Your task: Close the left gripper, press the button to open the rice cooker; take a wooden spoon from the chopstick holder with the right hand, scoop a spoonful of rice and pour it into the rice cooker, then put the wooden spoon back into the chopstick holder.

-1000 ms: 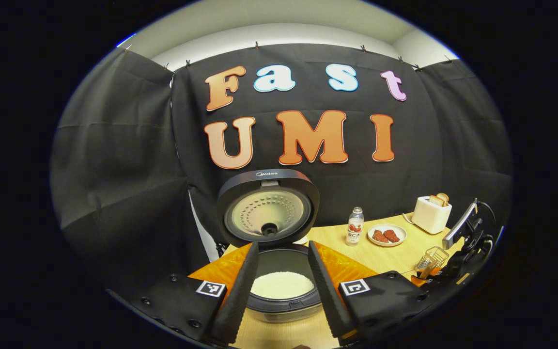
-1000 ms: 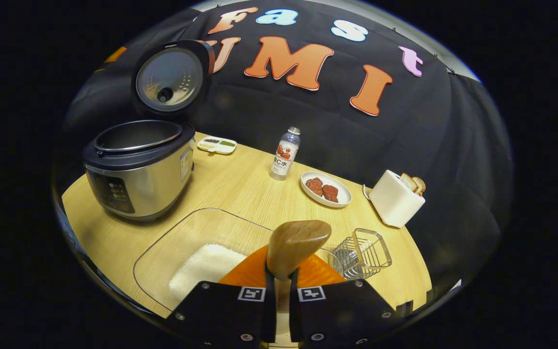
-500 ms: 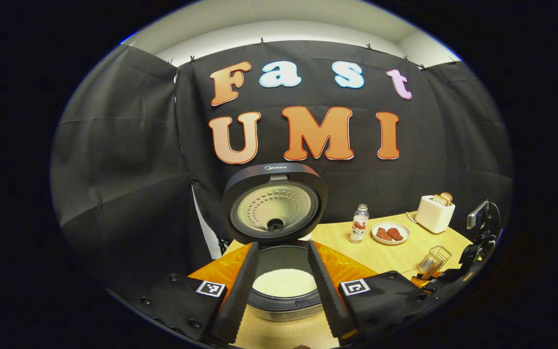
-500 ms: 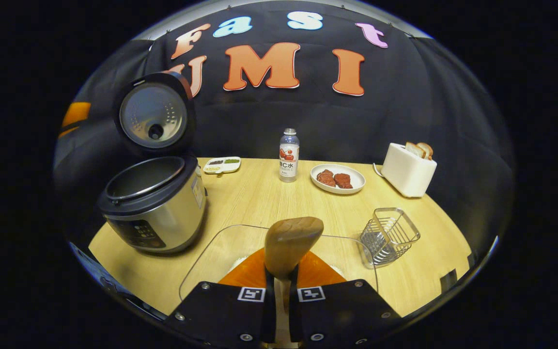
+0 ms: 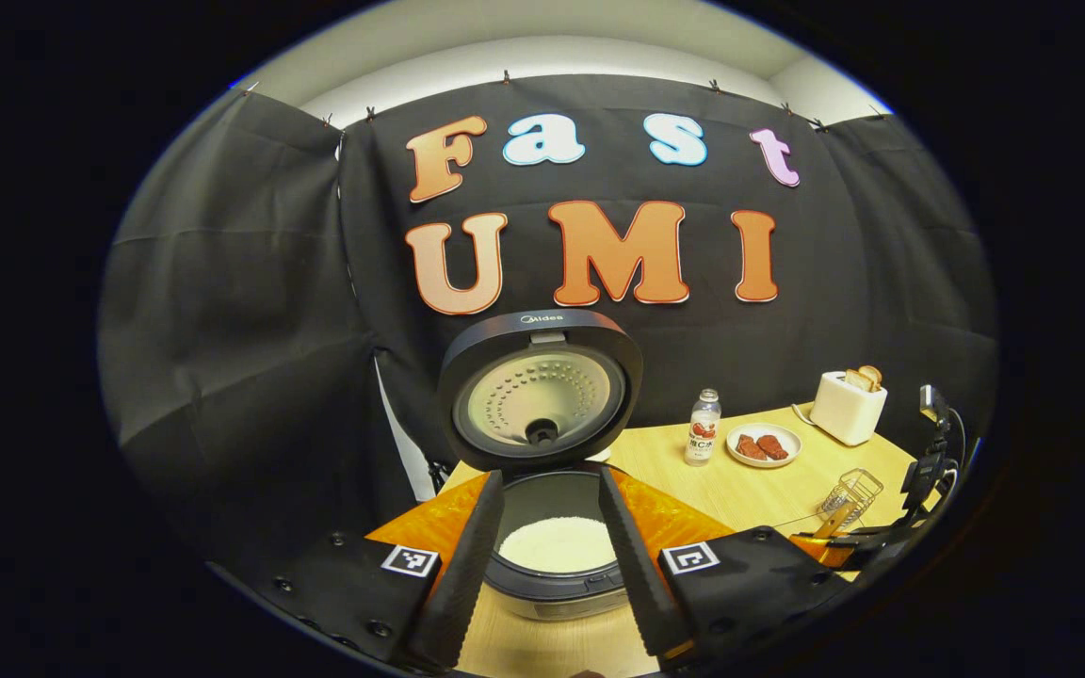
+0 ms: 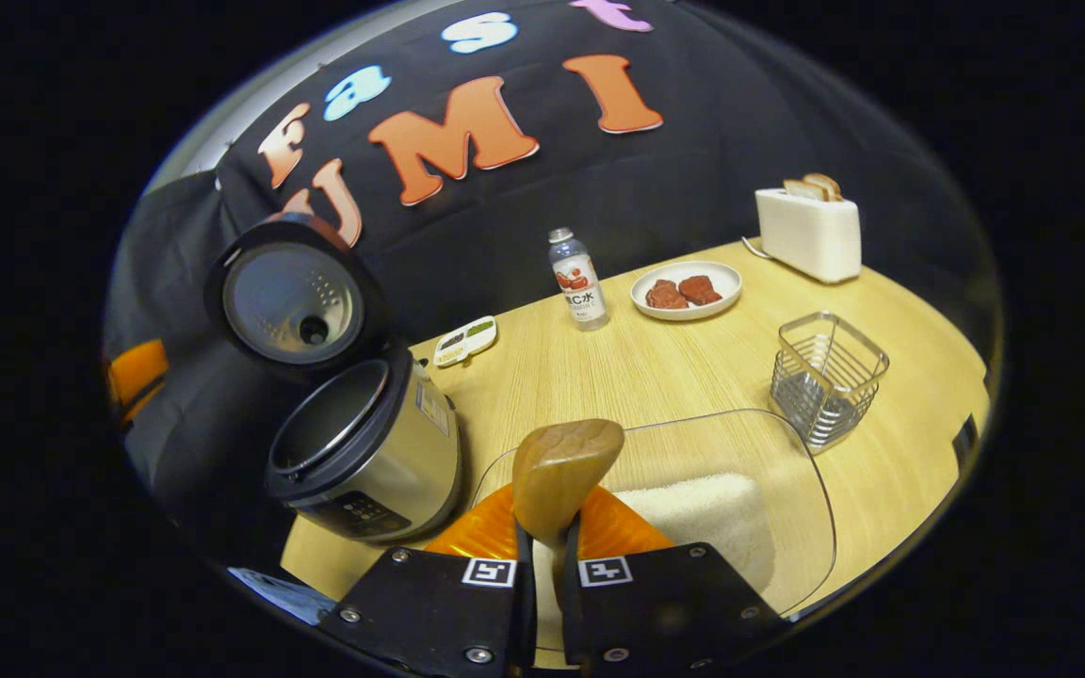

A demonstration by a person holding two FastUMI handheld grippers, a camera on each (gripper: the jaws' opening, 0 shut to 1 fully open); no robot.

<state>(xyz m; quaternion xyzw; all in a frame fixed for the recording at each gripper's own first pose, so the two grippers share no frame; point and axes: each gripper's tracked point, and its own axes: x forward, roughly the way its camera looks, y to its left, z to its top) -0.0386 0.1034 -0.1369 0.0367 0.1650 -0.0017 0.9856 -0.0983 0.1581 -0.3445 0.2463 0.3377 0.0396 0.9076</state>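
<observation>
At the left of the right gripper view the rice cooker (image 6: 368,452) is standing on the table (image 6: 655,363) with its lid (image 6: 290,301) swung up, so the button step looks done; in the left gripper view the left gripper (image 5: 552,565) is hanging with its fingers spread wide on either side of the cooker's mouth, gripping nothing, and white rice is lying in the pot (image 5: 558,544). Moving right, the right gripper (image 6: 542,565) is pinching the handle of the wooden spoon (image 6: 563,471) between both fingers, the bowl of the spoon rising just above them and looking bare of rice. Under and beside it the clear tray (image 6: 787,452) is holding a heap of rice (image 6: 703,513). Farther right the wire chopstick holder (image 6: 827,377) is standing empty just beside the tray's far corner. I judge the pouring to be finished and the return of the spoon to be the step in hand. The next move is calling for a swing to the right, tipping the spoon toward upright over the holder's open top, lowering it inside, then letting go.
</observation>
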